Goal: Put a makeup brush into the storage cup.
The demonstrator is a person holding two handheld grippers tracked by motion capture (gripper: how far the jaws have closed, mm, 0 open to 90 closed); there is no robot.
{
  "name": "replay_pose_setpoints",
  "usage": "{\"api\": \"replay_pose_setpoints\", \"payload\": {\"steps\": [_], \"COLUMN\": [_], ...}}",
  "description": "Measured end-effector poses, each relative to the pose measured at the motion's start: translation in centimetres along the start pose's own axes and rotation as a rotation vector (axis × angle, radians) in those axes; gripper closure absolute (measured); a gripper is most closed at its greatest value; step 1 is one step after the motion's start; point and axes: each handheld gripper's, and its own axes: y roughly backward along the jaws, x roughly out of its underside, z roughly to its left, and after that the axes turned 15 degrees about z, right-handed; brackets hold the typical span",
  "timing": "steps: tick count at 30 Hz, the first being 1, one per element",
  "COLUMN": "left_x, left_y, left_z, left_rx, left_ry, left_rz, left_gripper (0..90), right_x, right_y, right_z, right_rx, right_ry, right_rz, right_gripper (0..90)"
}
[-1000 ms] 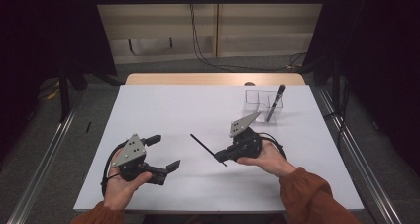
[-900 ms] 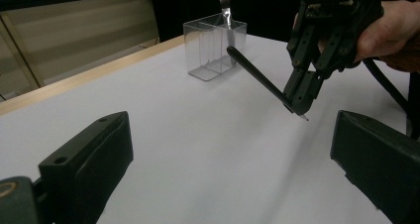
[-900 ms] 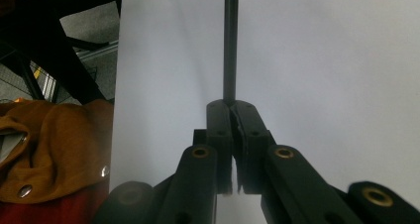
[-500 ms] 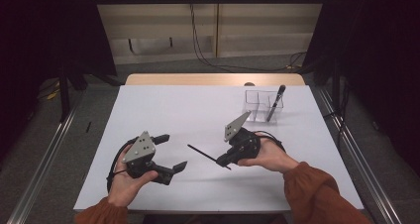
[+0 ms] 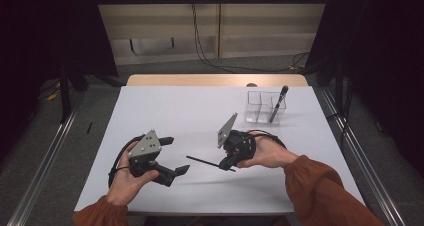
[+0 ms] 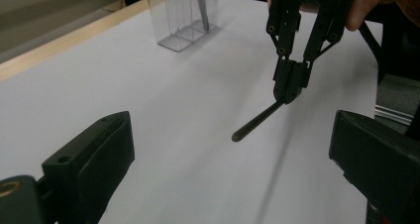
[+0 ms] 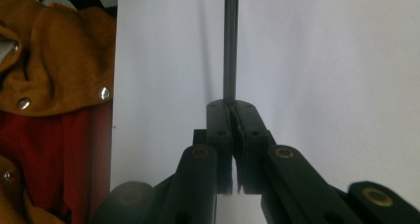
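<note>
where the right gripper (image 5: 227,162) pinches its jaws together, they clamp one end of a thin black pen (image 5: 202,161), and in the right gripper view the jaws meet with the pen (image 7: 230,40) running straight out from between them over the white table. seen from above, the pen sticks out leftward from the jaws, held just above the table (image 5: 200,111) near its front middle. its free end points toward the left gripper (image 5: 172,156), which sits near it at the front left, jaws spread wide with nothing between them. in the left gripper view the pen (image 6: 257,121) hangs from the right gripper (image 6: 292,90), slanting down, between the two wide-set black jaws in the foreground. farther back on the right of the table stands a clear divided holder (image 5: 262,108) with another dark pen (image 5: 278,102) leaning upright inside one compartment, well apart from both grippers.
</note>
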Motion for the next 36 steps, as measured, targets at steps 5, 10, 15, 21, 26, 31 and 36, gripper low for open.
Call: {"api": "replay_pose_setpoints", "payload": {"steps": [5, 10, 15, 21, 26, 31, 36], "left_x": [-0.2, -0.5, -0.9, -1.4, -1.8, -2.1, -2.2], "left_y": [-0.2, -0.8, -1.3, -1.8, -2.2, -2.6, -3.1], "left_z": [0.1, 0.0, 0.0, -0.1, -0.1, 0.0, 0.1], "left_rx": [0.026, 0.041, 0.069, 0.101, 0.124, 0.154, 0.167], "left_ry": [-0.011, -0.031, -0.048, -0.062, -0.068, -0.070, -0.087], "left_rz": [0.051, 0.104, 0.172, 0.238, 0.288, 0.313, 0.346], "left_gripper": [5.3, 5.3, 4.8, 4.5, 5.1, 5.3, 5.7], "right_x": [-0.3, -0.6, -0.9, -1.3, -1.7, -1.9, -2.2], "right_y": [-0.1, -0.3, -0.5, -0.6, -0.6, -0.5, -0.6], "right_z": [-0.1, -0.2, -0.2, -0.3, -0.3, -0.3, -0.1], "right_rx": [-0.011, -0.026, -0.029, -0.038, -0.041, -0.025, -0.008], "right_ry": [0.021, 0.036, 0.049, 0.065, 0.089, 0.109, 0.122], "right_rz": [0.061, 0.110, 0.155, 0.206, 0.248, 0.299, 0.359], "right_gripper": [87.3, 87.2, 87.3, 87.2, 87.2, 87.2, 87.2]}}
